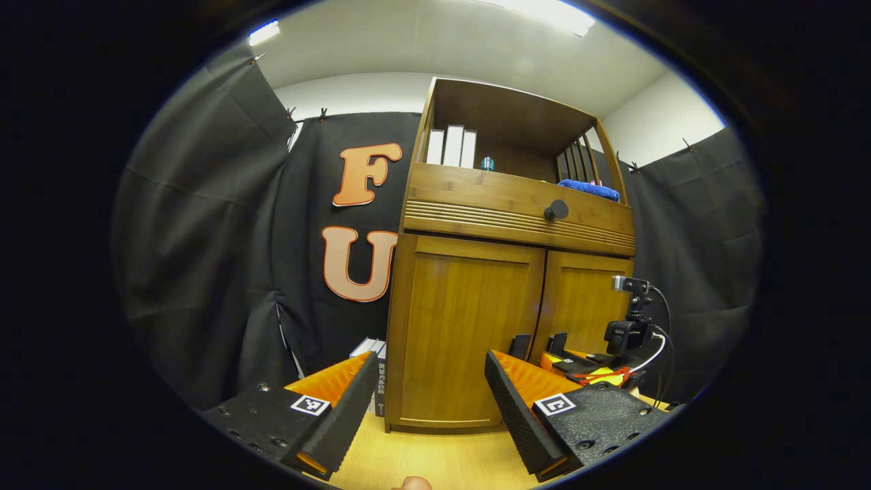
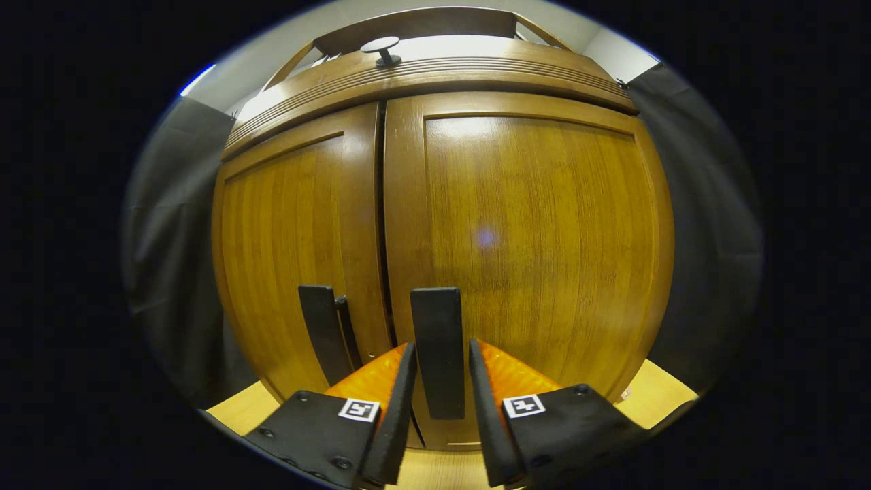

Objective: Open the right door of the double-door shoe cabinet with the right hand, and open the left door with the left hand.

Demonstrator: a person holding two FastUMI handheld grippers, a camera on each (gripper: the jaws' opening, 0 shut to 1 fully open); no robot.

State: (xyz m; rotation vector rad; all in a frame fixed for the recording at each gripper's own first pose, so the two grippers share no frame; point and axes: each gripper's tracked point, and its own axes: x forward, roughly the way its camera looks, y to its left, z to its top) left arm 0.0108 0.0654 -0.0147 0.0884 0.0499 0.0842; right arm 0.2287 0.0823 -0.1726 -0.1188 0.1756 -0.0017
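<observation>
At six o'clock in the right gripper view, my right gripper (image 2: 439,401) straddles the right door's handle (image 2: 437,350), not visibly pinching.
Both doors shut; wood looks stiff, the handle the place to pull. Left gripper (image 1: 429,401) hangs spread before the left door (image 1: 463,327).

Non-task items, left gripper view. On the open shelf ahead of me: three white binders (image 1: 451,145) upright, side by side at the left; a small teal object (image 1: 487,163) just right of them, too small to identify; a blue cloth (image 1: 589,189) lying at the right end. Books (image 1: 376,371) stand on the tabletop (image 1: 435,459) beside the unit's lower left corner. Ceiling light (image 1: 551,12) overhead.
</observation>
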